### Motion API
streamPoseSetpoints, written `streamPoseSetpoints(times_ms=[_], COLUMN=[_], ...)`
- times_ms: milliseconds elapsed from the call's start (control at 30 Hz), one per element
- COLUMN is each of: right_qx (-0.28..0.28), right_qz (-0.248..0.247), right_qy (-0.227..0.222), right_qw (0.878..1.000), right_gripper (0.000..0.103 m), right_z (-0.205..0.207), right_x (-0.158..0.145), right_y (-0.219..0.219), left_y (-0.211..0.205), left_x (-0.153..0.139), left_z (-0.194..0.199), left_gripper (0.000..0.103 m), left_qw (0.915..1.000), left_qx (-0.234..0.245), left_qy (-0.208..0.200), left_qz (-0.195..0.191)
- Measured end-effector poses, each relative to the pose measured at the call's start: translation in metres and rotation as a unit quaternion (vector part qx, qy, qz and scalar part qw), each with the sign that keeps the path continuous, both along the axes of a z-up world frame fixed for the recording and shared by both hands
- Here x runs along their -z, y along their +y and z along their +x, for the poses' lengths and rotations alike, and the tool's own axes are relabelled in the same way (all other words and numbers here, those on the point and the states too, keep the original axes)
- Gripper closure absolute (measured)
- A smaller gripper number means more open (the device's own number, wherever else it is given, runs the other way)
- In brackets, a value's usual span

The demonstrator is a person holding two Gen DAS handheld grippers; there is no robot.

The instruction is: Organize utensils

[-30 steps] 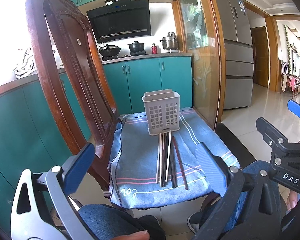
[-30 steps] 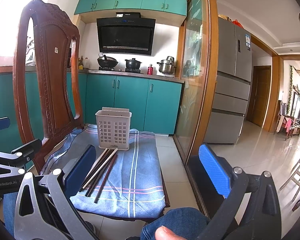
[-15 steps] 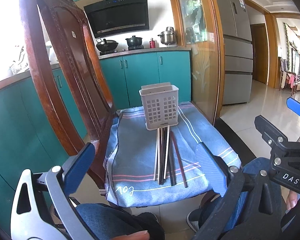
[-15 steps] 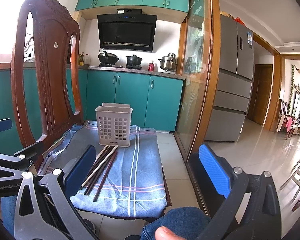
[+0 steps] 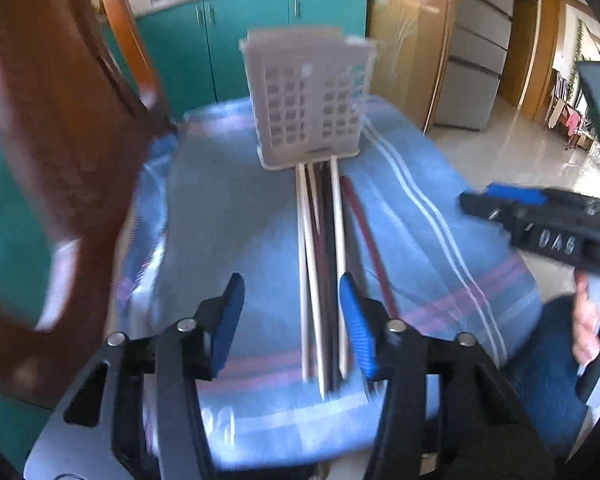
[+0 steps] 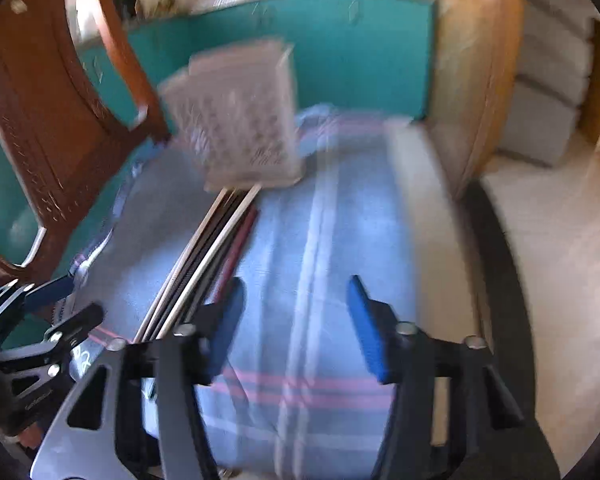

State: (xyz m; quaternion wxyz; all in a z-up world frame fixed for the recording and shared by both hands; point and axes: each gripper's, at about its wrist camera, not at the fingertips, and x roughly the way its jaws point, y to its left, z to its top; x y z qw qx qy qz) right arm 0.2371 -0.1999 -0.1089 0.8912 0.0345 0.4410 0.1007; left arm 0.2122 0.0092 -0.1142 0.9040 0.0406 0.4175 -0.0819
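- Basket (image 5: pixel 308 100): pale perforated plastic, upright on the striped blue cloth (image 5: pixel 228 216), at its far end.
- Chopsticks (image 5: pixel 322 264): white, dark and reddish, lying flat, side by side, tips at the basket's base.

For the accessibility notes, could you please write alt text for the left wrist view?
A bundle of chopsticks lies on a blue striped cloth over a chair seat, running toward a white slotted basket. The left tool hovers over their near ends, closing with nothing gripped. The right tool enters at the right edge, blurred.
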Motion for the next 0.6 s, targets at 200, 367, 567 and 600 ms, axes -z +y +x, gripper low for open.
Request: streamPoseSetpoints(times_ms=[200, 367, 567, 600], right_qx=[-0.059, -0.075, -0.063, -0.06], right_qz=[-0.003, -0.074, -0.053, -0.041], right_qy=[0.074, 0.09, 0.096, 0.094], right_qw=[0.996, 0.99, 0.992, 0.993], right_gripper=[0.057, 0.084, 0.085, 0.085], right_z=[0.085, 0.113, 0.129, 0.13], right_x=[0.046, 0.064, 0.066, 0.066], right_y=[0.052, 0.067, 0.04, 0.035], left_y=[0.002, 0.01, 0.004, -0.001], left_x=[0.025, 0.044, 0.047, 0.048], left_z=[0.068, 0.087, 0.095, 0.096], left_gripper=[0.055, 0.052, 0.049, 0.049], left_qw=[0.999, 0.9969, 0.9931, 0.9922], left_qx=[0.009, 0.021, 0.058, 0.065], left_qy=[0.04, 0.075, 0.087, 0.09], left_qz=[0.017, -0.006, -0.053, -0.056])
